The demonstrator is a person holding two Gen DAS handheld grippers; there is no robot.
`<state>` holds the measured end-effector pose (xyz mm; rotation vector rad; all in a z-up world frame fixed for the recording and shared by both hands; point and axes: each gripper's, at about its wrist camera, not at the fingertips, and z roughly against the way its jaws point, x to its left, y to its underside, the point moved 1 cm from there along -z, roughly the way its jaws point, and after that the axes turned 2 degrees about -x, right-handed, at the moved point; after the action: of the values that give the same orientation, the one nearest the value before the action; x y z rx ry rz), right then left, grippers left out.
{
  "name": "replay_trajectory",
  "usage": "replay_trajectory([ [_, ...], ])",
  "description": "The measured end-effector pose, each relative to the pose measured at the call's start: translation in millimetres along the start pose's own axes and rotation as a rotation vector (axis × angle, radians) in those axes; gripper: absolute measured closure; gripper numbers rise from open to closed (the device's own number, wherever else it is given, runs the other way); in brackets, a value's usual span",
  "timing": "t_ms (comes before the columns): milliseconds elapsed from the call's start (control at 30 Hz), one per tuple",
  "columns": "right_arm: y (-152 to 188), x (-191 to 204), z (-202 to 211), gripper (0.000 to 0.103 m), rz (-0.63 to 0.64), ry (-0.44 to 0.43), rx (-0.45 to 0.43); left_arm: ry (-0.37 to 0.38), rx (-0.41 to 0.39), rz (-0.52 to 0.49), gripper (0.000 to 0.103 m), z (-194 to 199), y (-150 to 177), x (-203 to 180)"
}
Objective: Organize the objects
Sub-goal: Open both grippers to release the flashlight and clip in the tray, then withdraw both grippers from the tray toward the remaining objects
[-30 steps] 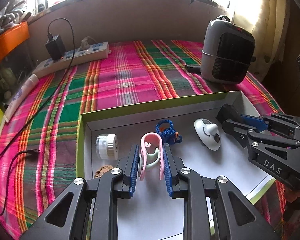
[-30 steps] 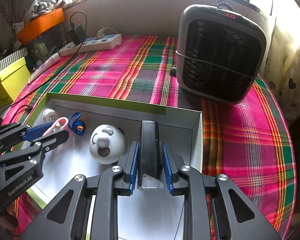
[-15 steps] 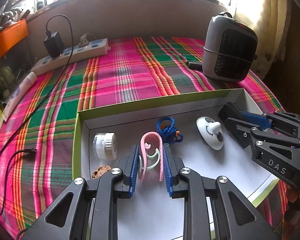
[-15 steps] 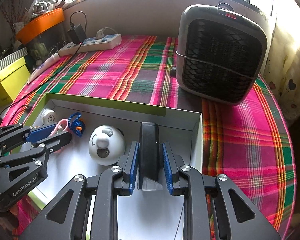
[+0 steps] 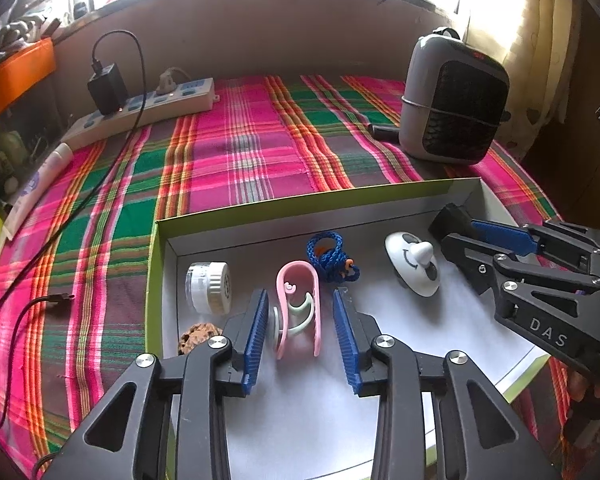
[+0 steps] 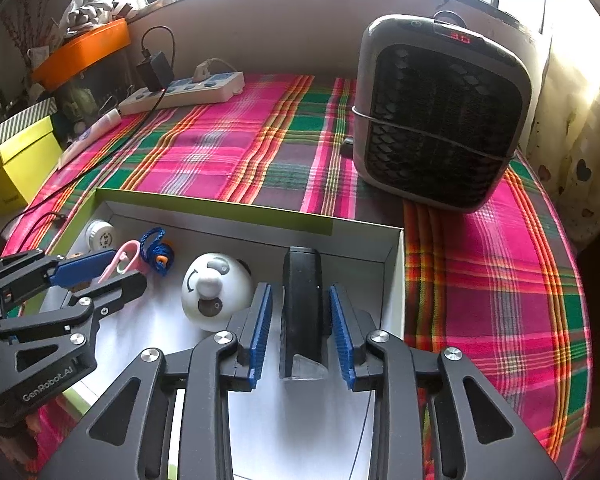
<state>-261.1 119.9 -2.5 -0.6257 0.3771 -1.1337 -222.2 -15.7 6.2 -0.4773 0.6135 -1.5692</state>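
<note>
A shallow white box with a green rim point(image 5: 300, 202) point(image 6: 220, 208) lies on the plaid cloth. My left gripper point(image 5: 302, 304) is opening; the pink clip point(image 5: 298, 312) lies on the box floor between its blue pads, with gaps on both sides. My right gripper point(image 6: 302, 300) is opening too; the black oblong device point(image 6: 302, 308) rests on the box floor between its pads, free of them. Also in the box are a white round toy point(image 5: 414, 264) point(image 6: 214, 290), a blue cord point(image 5: 330, 258) point(image 6: 156, 246), a small white jar point(image 5: 210, 288) and a brown nut point(image 5: 198, 338).
A grey fan heater point(image 6: 440, 112) point(image 5: 454, 100) stands on the cloth at the back right. A power strip with a black charger point(image 5: 148, 104) and a cable lie at the back left. A tube point(image 5: 36, 184), a yellow box point(image 6: 16, 164) and an orange bin point(image 6: 84, 50) line the left side.
Both grippers have spread their jaws. The pink clip and the black device, gripped before, now lie loose on the box floor. Neither hand has shifted.
</note>
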Motion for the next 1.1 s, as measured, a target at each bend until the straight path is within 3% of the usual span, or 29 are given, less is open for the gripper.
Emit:
replay_trajectory([
  [233, 2, 2, 9, 0.065, -0.012, 0.003, -0.021, 0.006, -0.017, 0.005, 0.066, 11, 3, 0],
  [1100, 35, 10, 78, 0.065, -0.056, -0.014, -0.132, 0.015, -0.124, 0.039, 0.065, 79, 36, 11],
])
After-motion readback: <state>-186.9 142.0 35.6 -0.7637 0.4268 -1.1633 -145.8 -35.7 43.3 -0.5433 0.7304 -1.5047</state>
